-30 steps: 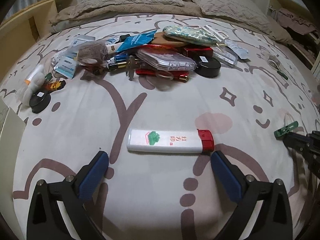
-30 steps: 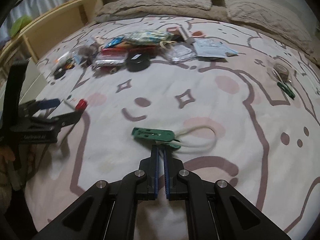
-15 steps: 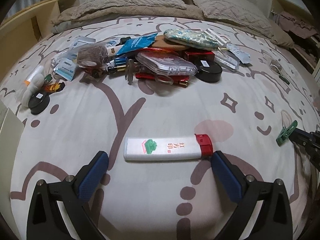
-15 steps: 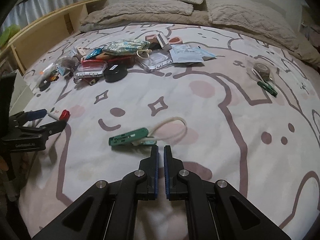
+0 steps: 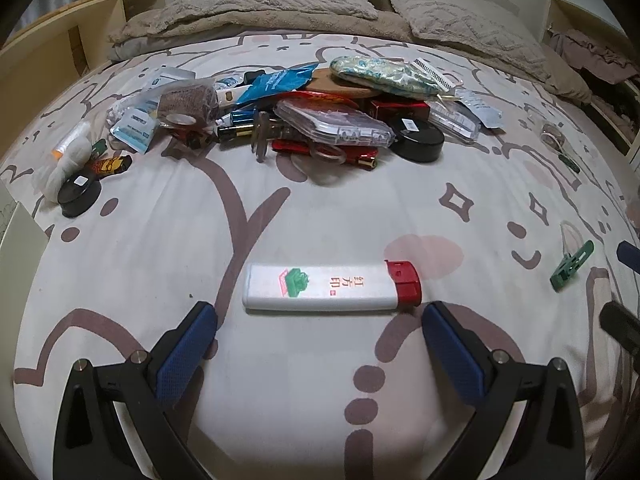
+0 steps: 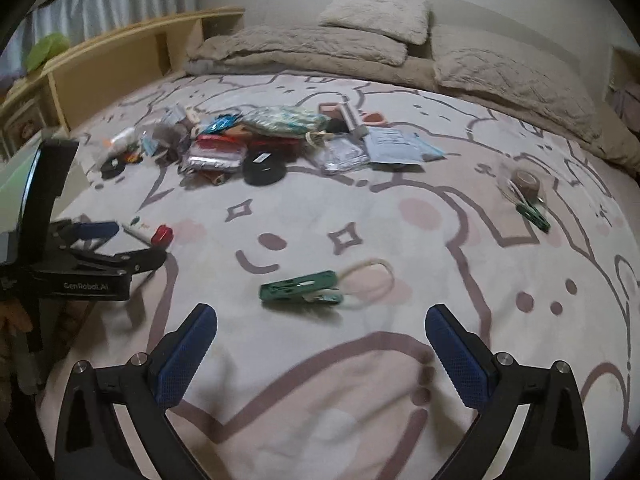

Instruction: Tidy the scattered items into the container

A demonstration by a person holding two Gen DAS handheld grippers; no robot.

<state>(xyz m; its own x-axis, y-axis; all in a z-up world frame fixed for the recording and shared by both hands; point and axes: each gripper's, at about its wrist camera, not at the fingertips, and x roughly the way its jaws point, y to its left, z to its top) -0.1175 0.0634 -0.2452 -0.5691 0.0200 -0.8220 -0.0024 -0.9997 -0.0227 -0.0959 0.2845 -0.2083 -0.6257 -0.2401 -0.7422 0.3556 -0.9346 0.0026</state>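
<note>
A flat, oblong white plastic lighter (image 5: pixel 332 287) with a red cap and a green printed emblem is seen lying crosswise on the bed (image 5: pixel 132 264), whose smooth cover is printed with brown cartoon outlines and pink patches. The left gripper (image 5: pixel 319 322) is held tilted down over the cover just short of the lighter, its jaws spread wide with nothing between them, the textured blue pads (image 5: pixel 188 346) flanking the lighter's two ends without touching it. A green plastic clothes peg (image 6: pixel 301 289) with a pale cord loop is seen lying flat on the cover ahead of the right gripper (image 6: pixel 320 322); that gripper's jaws are opening, nothing is between them, and the peg lies beyond the fingertips. Farther up the bed, a heap of scattered items (image 5: pixel 320 120) is piled together: clear hard plastic cases, a round black tin, crinkled foil sachets and a patterned fabric pouch. A second round black tin (image 5: pixel 79 196) lies apart near the bed's left edge. No container can be made out with certainty.
</note>
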